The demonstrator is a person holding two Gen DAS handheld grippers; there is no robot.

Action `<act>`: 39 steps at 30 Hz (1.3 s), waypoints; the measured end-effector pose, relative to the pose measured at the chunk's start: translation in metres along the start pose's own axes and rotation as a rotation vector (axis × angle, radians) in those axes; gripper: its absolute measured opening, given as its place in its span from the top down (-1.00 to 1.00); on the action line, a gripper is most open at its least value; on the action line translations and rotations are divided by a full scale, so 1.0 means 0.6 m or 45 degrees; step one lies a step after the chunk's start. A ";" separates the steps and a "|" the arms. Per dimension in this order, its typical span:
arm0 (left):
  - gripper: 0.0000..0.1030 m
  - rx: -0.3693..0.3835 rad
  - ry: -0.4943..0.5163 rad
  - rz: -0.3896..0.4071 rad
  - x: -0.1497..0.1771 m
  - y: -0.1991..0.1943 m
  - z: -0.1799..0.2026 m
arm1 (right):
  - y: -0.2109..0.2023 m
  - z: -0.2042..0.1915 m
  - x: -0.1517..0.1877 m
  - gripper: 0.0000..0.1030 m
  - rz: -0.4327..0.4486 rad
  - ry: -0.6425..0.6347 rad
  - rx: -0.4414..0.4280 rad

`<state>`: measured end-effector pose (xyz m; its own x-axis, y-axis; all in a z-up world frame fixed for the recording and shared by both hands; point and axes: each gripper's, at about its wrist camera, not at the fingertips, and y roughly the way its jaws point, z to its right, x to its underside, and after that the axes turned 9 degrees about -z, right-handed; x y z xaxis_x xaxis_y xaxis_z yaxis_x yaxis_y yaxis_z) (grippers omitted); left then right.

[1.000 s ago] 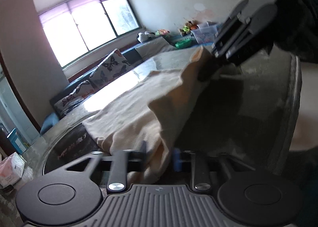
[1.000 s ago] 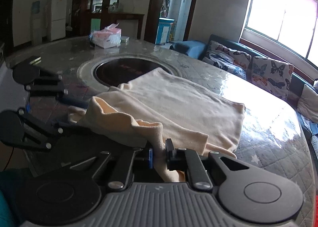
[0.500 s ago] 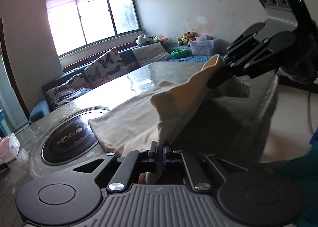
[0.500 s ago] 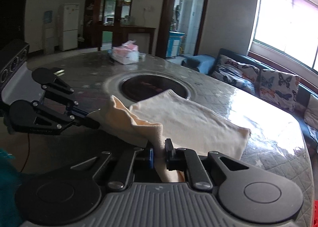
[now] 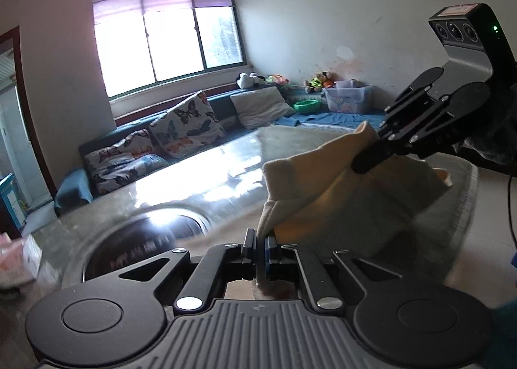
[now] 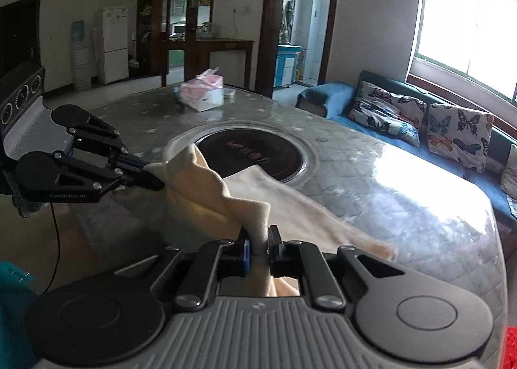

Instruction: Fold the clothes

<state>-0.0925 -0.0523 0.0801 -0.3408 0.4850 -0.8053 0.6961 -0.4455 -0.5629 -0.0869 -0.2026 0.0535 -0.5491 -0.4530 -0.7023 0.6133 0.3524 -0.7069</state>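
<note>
1. Left gripper [image 5: 261,244] had its fingers clamped on one edge of the cream garment [image 6: 206,188], cloth pinched tight between the pads and a bit poking out behind them.
2. Right gripper [image 6: 258,244] was likewise closed on another edge of the same garment, fabric squeezed between both pads.
3. In the left wrist view the right gripper [image 5: 366,162] showed at upper right, its tips buried in a raised fold of cloth.
4. In the right wrist view the left gripper [image 6: 152,180] showed at left, tips clamped on the lifted corner.
5. Garment hung in a slack ridge between the two grippers, raised off the tabletop [image 6: 404,175]; its far part still lay flat on the tabletop, beside the round dark inset [image 6: 255,152] at the centre and partly over that inset's near rim.
6. Pink tissue box [image 6: 202,93] sat near the far edge of the tabletop, well apart from the garment.
7. Butterfly cushions [image 6: 420,117] lay on the blue sofa [image 6: 326,99] past the tabletop's right edge, under the window.
</note>
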 end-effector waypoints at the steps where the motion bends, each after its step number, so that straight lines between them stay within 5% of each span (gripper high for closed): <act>1: 0.90 -0.011 -0.006 -0.007 -0.009 0.019 -0.009 | 0.011 0.013 -0.011 0.82 -0.005 0.006 0.004; 6: 0.90 -0.095 -0.061 -0.107 -0.045 0.139 -0.041 | 0.092 0.076 -0.056 0.82 -0.052 0.028 0.045; 13: 0.75 -0.193 -0.205 -0.257 -0.024 0.249 -0.058 | 0.247 0.130 -0.057 0.76 -0.136 0.177 0.139; 18: 0.40 -0.219 -0.275 -0.238 -0.028 0.223 -0.063 | 0.272 0.152 -0.036 0.45 -0.141 0.310 0.167; 22: -0.08 -0.239 -0.331 -0.223 -0.030 0.203 -0.068 | 0.237 0.159 -0.027 0.24 -0.081 0.357 0.166; 24: -0.23 -0.249 -0.359 -0.215 -0.032 0.193 -0.070 | 0.224 0.156 -0.027 -0.04 -0.071 0.376 0.134; 26: -0.69 -0.259 -0.386 -0.209 -0.033 0.183 -0.071 | 0.219 0.146 -0.028 -0.12 -0.073 0.376 0.107; 27: -0.77 -0.262 -0.395 -0.208 -0.031 0.178 -0.068 | 0.219 0.140 -0.030 -0.14 -0.077 0.371 0.094; 29: -0.88 -0.267 -0.413 -0.208 -0.027 0.168 -0.064 | 0.226 0.132 -0.037 -0.38 -0.081 0.373 0.076; 31: -0.98 -0.275 -0.432 -0.210 -0.021 0.159 -0.060 | 0.239 0.123 -0.046 -0.40 -0.088 0.375 0.071; 39: -1.00 -0.291 -0.517 -0.283 0.018 0.160 -0.063 | 0.297 0.098 -0.072 -0.76 -0.172 0.396 0.124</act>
<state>-0.0055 -0.0617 0.0243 -0.6826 0.1977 -0.7035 0.6837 -0.1671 -0.7103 0.0795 -0.1685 -0.0369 -0.7662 -0.2140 -0.6060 0.5667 0.2197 -0.7941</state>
